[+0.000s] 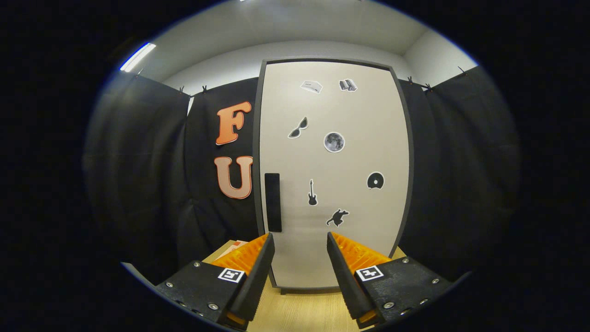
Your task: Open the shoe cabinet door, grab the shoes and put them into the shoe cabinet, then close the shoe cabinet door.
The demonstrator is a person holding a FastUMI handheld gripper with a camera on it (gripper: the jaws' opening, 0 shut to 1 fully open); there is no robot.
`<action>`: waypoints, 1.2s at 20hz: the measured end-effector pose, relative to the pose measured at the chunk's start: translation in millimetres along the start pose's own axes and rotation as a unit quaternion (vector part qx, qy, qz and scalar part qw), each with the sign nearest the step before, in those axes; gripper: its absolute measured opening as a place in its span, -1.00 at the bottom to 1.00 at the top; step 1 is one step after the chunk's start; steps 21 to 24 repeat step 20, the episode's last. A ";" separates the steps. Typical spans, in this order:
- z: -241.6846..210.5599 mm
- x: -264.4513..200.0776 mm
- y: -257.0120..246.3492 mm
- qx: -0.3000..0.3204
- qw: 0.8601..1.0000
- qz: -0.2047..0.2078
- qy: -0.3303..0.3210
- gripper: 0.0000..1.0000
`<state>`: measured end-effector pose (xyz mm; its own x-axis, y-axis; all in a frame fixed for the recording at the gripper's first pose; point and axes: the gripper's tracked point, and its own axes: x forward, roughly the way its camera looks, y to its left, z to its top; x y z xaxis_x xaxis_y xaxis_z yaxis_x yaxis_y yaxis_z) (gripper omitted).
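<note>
The shoe cabinet (334, 175) stands upright on the wooden table (299, 313), its long axis vertical, its pale door (359, 115) facing straight toward the gripper (300, 240) and shut flush within a dark frame. A dark vertical handle (273, 202) sits on the door's left edge, at about mid-height, slightly left of and above the left fingertip. Small stickers (334, 141) are scattered over the door: a round moon-like one near the centre, a guitar, sunglasses, a disc, and others too small to make out. The cabinet's lower corners are hidden behind the two fingers, and only a short stretch of its base shows between them. What lies inside cannot be seen with the door closed. A pale flat object (233, 246) on the table at the cabinet's lower left is mostly covered by the left finger and cannot be identified. The gripper is held level, pointing squarely at the lower part of the door, its fingers spread apart with nothing between them, short of the cabinet and touching nothing. Black cloth (138, 175) hangs on both sides of the cabinet.
</note>
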<state>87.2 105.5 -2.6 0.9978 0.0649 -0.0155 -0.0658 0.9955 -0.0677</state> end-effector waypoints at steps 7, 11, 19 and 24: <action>1.8 -76.9 -21.9 -0.010 0.999 -0.041 -0.006 0.54; -1.6 -110.6 -22.1 -0.017 0.998 -0.056 -0.005 0.61; 2.7 -141.4 -22.1 -0.018 0.997 -0.070 -0.013 0.67; 3.2 -143.6 -22.7 -0.019 0.997 -0.072 -0.014 0.69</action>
